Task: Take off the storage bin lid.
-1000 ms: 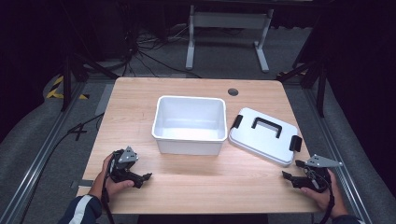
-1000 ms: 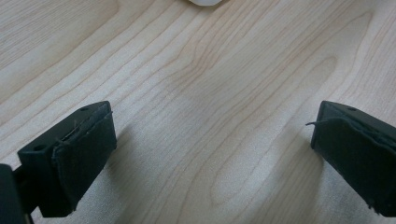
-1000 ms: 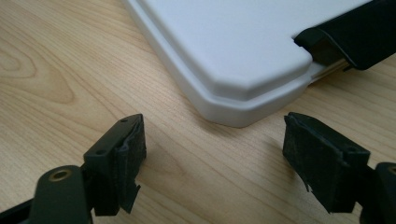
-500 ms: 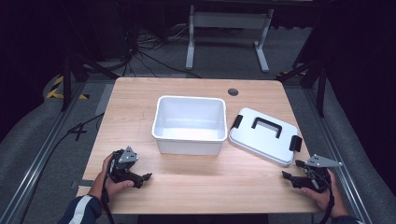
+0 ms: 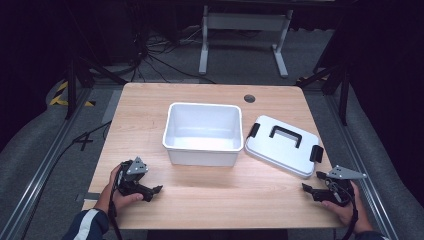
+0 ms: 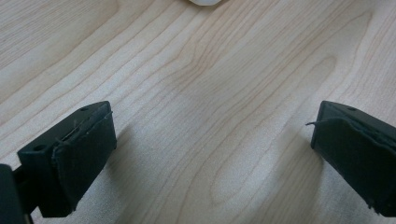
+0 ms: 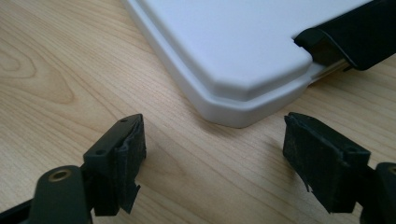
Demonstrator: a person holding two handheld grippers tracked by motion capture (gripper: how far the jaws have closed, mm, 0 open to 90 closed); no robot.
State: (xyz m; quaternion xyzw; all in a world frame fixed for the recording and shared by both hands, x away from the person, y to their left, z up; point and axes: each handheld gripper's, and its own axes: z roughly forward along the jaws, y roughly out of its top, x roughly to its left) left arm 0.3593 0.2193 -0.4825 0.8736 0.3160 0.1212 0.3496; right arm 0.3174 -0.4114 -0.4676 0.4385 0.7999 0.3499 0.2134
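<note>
A white rectangular plastic bin (image 5: pixel 202 134), open-topped, is seen at the centre of the high view on the light wooden table (image 5: pixel 210 197). Just beside it, right of centre, a white flat plastic lid with a black handle and black side clips (image 5: pixel 283 145) is laid flat on the wood, slightly rotated.

The left gripper (image 5: pixel 153 190) is held in a hand (image 5: pixel 120 192) at the lower left of the high view, resting low over bare wood, well apart from the bin. In the left gripper view its jaws are spread wide with nothing between them, the gripper (image 6: pixel 212 149) centred over wood grain; a sliver of the bin (image 6: pixel 204 2) is caught at the top edge.

The right gripper (image 5: pixel 306 188) is held at the lower right of the high view, near the lid's front corner. In the right gripper view the gripper (image 7: pixel 212 147) is spread wide, empty, and the lid (image 7: pixel 233 42) corner is seen just ahead of the jaws, not touched, with a black clip (image 7: pixel 348 39) at the upper right.
</note>
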